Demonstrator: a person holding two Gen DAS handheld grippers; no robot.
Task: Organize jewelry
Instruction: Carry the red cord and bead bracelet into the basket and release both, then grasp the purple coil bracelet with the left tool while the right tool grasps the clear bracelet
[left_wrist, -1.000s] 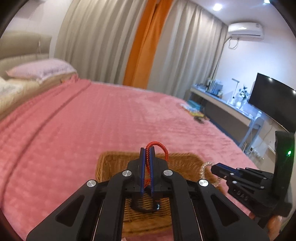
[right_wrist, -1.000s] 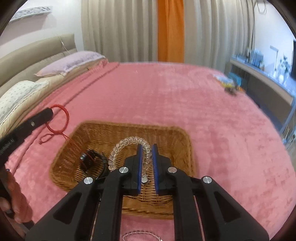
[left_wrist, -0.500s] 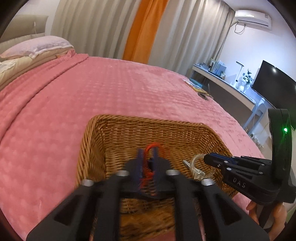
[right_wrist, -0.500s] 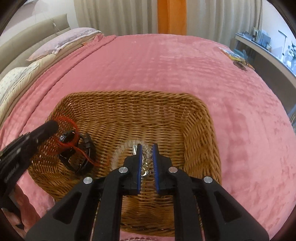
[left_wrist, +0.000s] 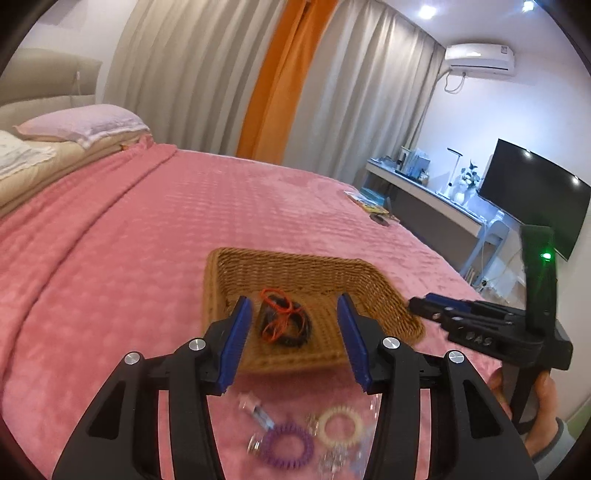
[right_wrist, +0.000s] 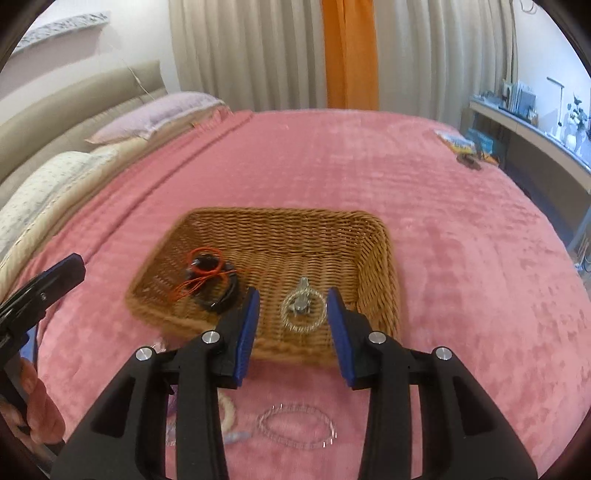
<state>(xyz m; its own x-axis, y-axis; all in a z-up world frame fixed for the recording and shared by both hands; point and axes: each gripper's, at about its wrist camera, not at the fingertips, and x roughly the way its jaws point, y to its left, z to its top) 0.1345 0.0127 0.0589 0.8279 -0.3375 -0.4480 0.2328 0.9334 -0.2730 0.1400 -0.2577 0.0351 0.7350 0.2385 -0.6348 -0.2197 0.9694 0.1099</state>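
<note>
Both grippers empty with jaws spread wide: left gripper (left_wrist: 293, 332), right gripper (right_wrist: 291, 326). Wicker basket (right_wrist: 373, 236) sits on pink bedspread (right_wrist: 461, 258). Inside basket: red cord bracelet (left_wrist: 280, 314) on top of black band (right_wrist: 221, 295) at left side, clear bead bracelet (right_wrist: 303, 310) at right. Just outside basket's near edge: purple coil tie (left_wrist: 286, 446), cream coil tie (left_wrist: 340, 424), clear bead loop (right_wrist: 295, 424).
</note>
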